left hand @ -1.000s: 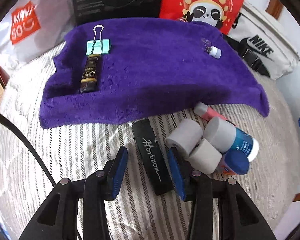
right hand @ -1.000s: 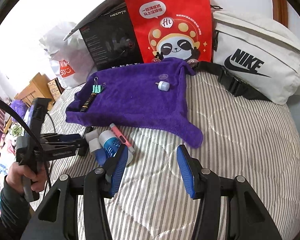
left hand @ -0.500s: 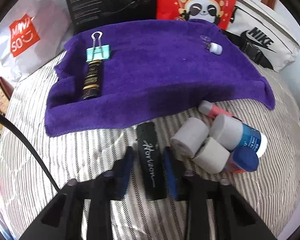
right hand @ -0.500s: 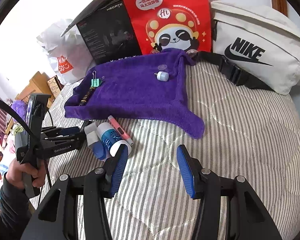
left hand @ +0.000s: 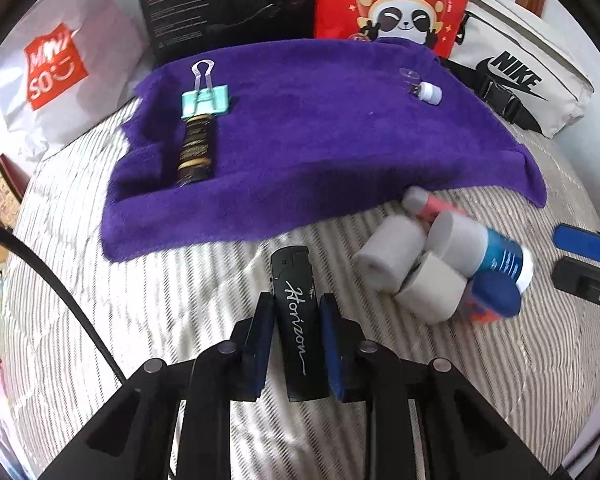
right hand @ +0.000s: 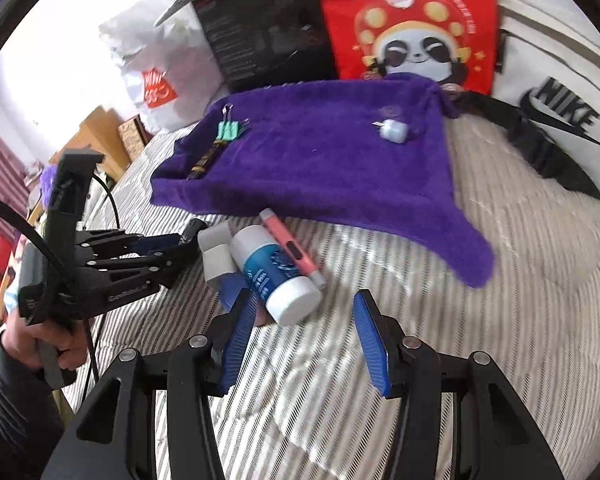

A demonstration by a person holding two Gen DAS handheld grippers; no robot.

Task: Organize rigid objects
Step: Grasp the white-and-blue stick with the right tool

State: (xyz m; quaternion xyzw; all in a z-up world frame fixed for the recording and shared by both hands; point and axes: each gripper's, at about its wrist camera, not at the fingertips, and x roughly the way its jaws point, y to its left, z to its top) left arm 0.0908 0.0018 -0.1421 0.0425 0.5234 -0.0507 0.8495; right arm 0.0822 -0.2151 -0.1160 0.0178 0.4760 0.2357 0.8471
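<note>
My left gripper [left hand: 296, 320] is shut on a black "Horizon" lighter [left hand: 294, 304], held just above the striped bed. The left gripper also shows in the right wrist view [right hand: 180, 244]. My right gripper [right hand: 304, 320] is open, right in front of a pile of loose items: a blue and white bottle [right hand: 276, 276], a pink pen [right hand: 290, 246] and grey foam rolls [right hand: 216, 248]. The pile also shows in the left wrist view [left hand: 440, 264]. A purple towel [left hand: 320, 136] holds a teal binder clip [left hand: 206, 98], a dark gold-banded tube [left hand: 196, 148] and a small white bottle [left hand: 428, 92].
Behind the towel stand a black box [left hand: 228, 0], a red panda bag [left hand: 392, 0], a white Miniso bag [left hand: 56, 72] and a white Nike bag [left hand: 516, 84]. Wooden furniture [right hand: 96, 140] stands left of the bed.
My left gripper closed on the black lighter and lifted it slightly. My right gripper moved forward toward the pile of bottles and foam rolls.
</note>
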